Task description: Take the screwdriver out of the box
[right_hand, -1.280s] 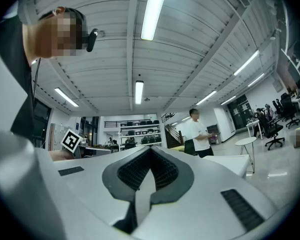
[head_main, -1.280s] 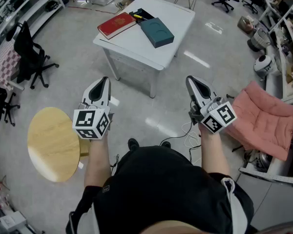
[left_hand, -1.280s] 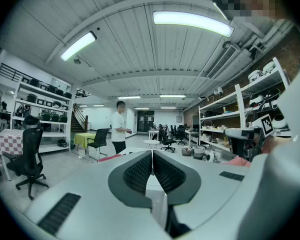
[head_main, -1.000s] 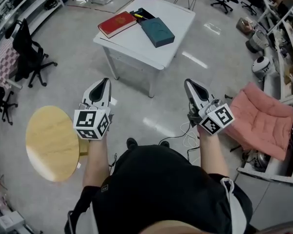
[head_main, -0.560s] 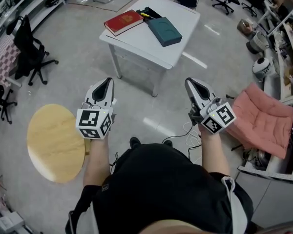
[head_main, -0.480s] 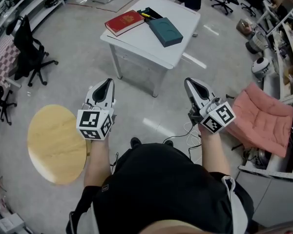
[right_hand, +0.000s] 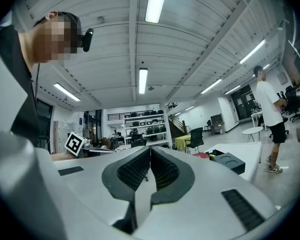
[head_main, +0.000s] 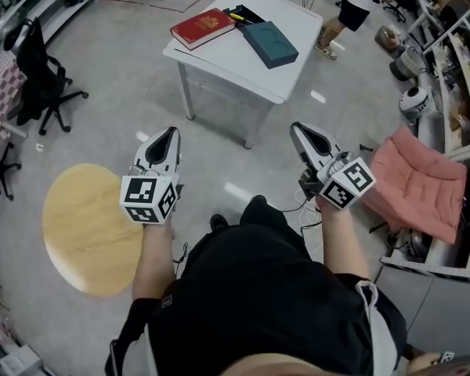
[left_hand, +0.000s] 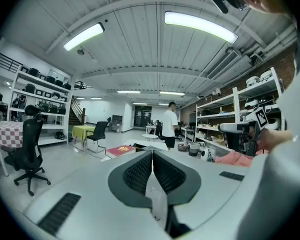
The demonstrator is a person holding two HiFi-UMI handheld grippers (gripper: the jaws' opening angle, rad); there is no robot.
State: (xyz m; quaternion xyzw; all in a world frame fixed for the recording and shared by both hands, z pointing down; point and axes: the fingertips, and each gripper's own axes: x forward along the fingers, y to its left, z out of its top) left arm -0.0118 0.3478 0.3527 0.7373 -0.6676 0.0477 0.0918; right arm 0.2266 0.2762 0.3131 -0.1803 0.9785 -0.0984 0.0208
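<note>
2 jaw pairs closed and empty, I hold left gripper (head_main: 169, 131) and right gripper (head_main: 296, 126) short of the table (head_main: 219, 57), its far-edge box (head_main: 249, 14) beyond reach.

**Colours and patterns.** My left gripper (head_main: 167, 131) and right gripper (head_main: 298, 126) have white shells. Each bears a cube (head_main: 147, 198) of black-and-white square markers. My fingers (left_hand: 137, 171) are black with a fine ribbed pattern, and my shirt (head_main: 258, 304) is black. The tabletop (head_main: 219, 57) is white and carries a red book (head_main: 203, 27), a dark teal case (head_main: 272, 44) and a black box (head_main: 249, 12) with a yellow streak inside. The floor (head_main: 102, 124) is pale grey, the round table (head_main: 90, 229) light yellow wood, the cushion (head_main: 419, 186) pink and the office chair (head_main: 39, 73) black.
</note>
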